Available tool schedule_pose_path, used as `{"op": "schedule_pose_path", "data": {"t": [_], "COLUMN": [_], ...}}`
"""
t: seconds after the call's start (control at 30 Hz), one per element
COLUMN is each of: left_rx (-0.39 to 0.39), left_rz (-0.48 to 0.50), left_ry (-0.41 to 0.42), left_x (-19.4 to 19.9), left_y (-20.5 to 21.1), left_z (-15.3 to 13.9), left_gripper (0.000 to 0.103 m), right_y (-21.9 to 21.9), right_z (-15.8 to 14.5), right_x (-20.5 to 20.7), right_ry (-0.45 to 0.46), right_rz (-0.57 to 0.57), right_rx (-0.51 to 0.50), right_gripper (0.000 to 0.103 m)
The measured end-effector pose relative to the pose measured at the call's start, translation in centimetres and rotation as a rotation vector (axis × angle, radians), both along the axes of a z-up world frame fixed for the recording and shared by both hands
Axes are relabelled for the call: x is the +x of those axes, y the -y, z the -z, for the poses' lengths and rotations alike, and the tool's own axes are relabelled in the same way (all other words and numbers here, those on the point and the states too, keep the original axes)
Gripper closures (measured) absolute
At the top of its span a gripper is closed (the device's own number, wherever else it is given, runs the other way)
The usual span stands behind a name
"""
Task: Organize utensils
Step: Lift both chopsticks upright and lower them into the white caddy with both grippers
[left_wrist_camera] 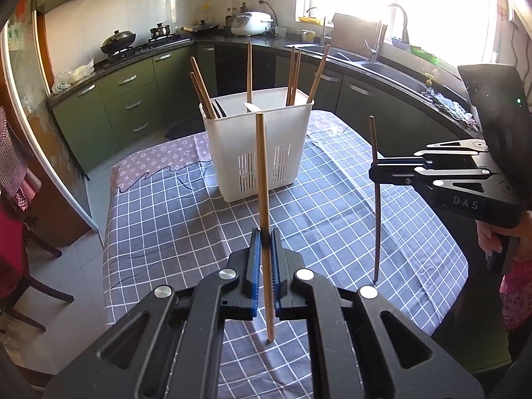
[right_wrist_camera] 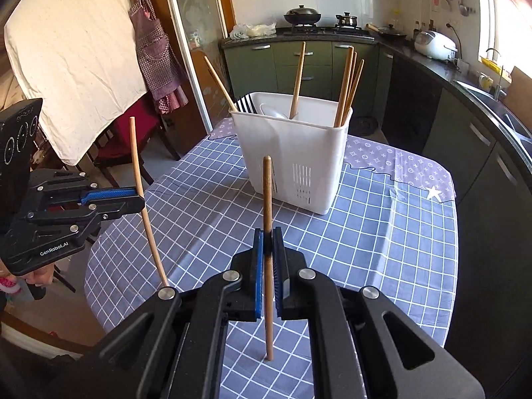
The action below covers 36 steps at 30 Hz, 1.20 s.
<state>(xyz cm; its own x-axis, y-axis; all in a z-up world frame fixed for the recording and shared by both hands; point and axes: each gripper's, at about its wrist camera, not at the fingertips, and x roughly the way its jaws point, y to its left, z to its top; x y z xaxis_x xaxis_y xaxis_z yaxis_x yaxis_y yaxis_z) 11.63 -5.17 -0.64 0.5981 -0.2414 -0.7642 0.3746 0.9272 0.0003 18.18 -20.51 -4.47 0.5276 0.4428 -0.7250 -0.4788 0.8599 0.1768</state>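
Two chopsticks up at once: left gripper [left_wrist_camera: 265, 242] clamped on one [left_wrist_camera: 264, 206], right gripper [right_wrist_camera: 268, 242] clamped on another [right_wrist_camera: 267, 199], both near-vertical, prob so they drop straight into the white caddy [left_wrist_camera: 262, 153] w/ other sticks, just beyond on the checked tablecloth [left_wrist_camera: 186, 219].

Home kitchen. Green base cabinets [left_wrist_camera: 133, 99] under a dark counter, gas hob with a lidded wok [left_wrist_camera: 118, 41], white rice cooker [left_wrist_camera: 251, 24], double sink [left_wrist_camera: 382, 63] with tall faucet by the window, apron [right_wrist_camera: 154, 50] hanging, table under a checked cloth [left_wrist_camera: 186, 219].
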Motion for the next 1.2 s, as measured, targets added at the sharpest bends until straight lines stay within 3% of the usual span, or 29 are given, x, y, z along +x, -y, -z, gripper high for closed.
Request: {"op": "schedule_pose_path", "data": {"t": [0.57,0.9,1.2], "left_rx": [-0.010,-0.010,-0.024], "left_rz": [0.002,0.001,0.008], "left_ry": [0.034,0.072,0.103], "left_x": [0.6,1.9,2.8], "left_y": [0.1,0.4,0.6], "left_z": [-1.3,-2.5,-4.4], "left_gripper": [0.097,0.097,0.097], "right_y": [-0.2,-0.2,-0.3], "right_z": [-0.8,-1.7,-4.7], "right_x": [-0.2,1.9,2.7], "right_ry": [0.028,0.033,0.074], "right_rz": [-0.018,-0.009,-0.022], "right_rx": [0.019,0.048,0.085], "right_gripper": [0.097,0.097,0.097]}}
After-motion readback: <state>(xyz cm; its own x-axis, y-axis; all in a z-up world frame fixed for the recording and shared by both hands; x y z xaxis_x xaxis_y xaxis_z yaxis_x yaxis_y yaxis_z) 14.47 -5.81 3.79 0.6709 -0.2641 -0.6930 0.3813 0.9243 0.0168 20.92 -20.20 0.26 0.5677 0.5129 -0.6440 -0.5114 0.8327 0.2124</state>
